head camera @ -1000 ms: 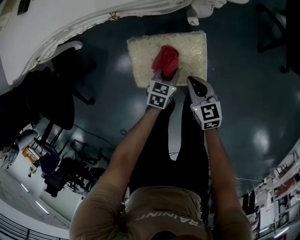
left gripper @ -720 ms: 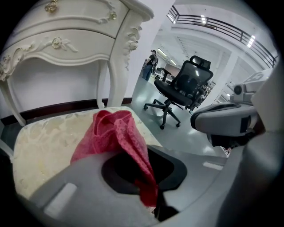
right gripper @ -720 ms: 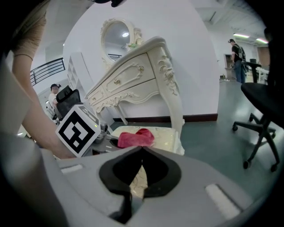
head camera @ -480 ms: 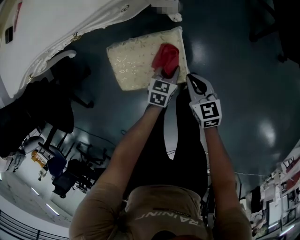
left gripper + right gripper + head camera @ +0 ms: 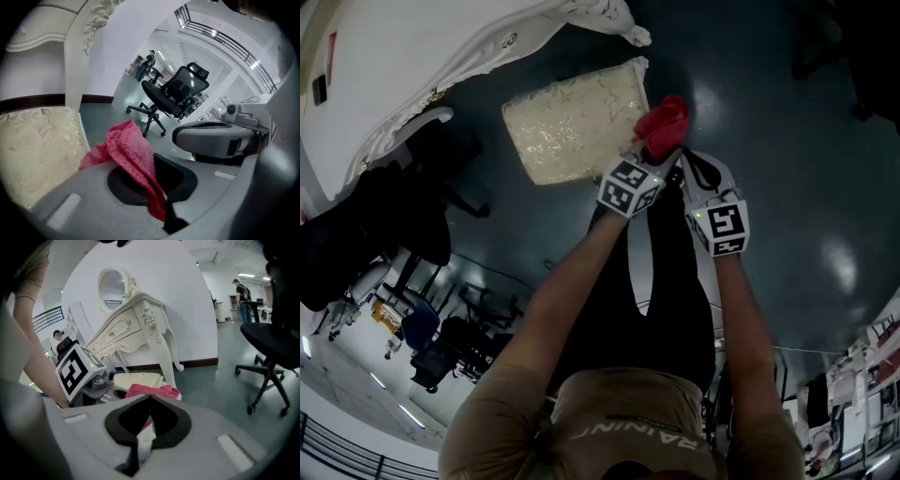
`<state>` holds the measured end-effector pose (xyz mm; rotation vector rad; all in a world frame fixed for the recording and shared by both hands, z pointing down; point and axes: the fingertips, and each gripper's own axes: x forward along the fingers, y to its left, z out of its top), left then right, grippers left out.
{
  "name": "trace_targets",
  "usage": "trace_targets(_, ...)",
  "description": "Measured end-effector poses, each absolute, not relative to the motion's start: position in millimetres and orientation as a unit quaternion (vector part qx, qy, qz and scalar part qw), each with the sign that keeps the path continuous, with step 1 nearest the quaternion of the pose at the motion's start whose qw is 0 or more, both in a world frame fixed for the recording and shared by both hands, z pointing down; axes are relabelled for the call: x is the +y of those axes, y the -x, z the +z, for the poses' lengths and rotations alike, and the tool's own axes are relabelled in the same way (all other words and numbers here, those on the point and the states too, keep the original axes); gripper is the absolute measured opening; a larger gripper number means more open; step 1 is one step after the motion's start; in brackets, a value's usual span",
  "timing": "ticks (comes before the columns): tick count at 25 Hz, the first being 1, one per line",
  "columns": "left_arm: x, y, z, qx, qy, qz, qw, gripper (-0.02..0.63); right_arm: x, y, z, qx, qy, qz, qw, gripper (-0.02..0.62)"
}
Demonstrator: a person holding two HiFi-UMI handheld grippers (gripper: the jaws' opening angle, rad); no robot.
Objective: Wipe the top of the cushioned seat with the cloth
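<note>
Pinches the red cloth (image 5: 664, 125) in the left gripper (image 5: 654, 159), clenched on one fold so that the loose bunch stands ahead of the jaws as a wiping pad. Holds it just off the cushioned seat (image 5: 572, 127), at 3 o'clock of the cream top, above the dark floor (image 5: 769, 122) and apparently not pressing on the fabric. Reads as the far end of a stroke at the seat's edge, though how much of the top is wiped cannot be told. Parks the right gripper (image 5: 687, 164) at 4 o'clock of the cloth, closed tip to tip on nothing, probably set aside because wiping needs only one tool. Calls next, most likely, for lowering the pad and drawing it toward 9 o'clock across the top, clear of the white dressing table (image 5: 394, 56) at 11 o'clock of the seat.
</note>
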<state>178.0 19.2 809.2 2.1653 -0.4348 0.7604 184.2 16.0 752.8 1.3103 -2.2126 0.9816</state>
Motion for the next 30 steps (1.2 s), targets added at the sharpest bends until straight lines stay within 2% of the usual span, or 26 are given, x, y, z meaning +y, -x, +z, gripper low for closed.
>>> trace_targets(7,24.4,-191.7,781.0,-0.173,-0.861,0.271,0.395,0.038,11.2,-204.5,748.4,-0.784,-0.482,0.345,0.187,0.002)
trace_targets(14,17.2,-156.3,765.9,-0.207,-0.871,0.243,0.373,0.038,12.1,-183.7,744.3,-0.790,-0.483,0.332,0.178,0.002)
trace_targets(23,8.7,-49.7,729.0,-0.264,-0.869,0.194,0.370,0.038,33.3,-97.5,737.6,-0.811,-0.448,0.322,0.194,0.002)
trace_targets(30,7.9,87.7,720.9,-0.347,-0.841,0.180,0.374,0.038,38.8,9.6,726.7,-0.834,-0.403,0.317,0.202,0.002)
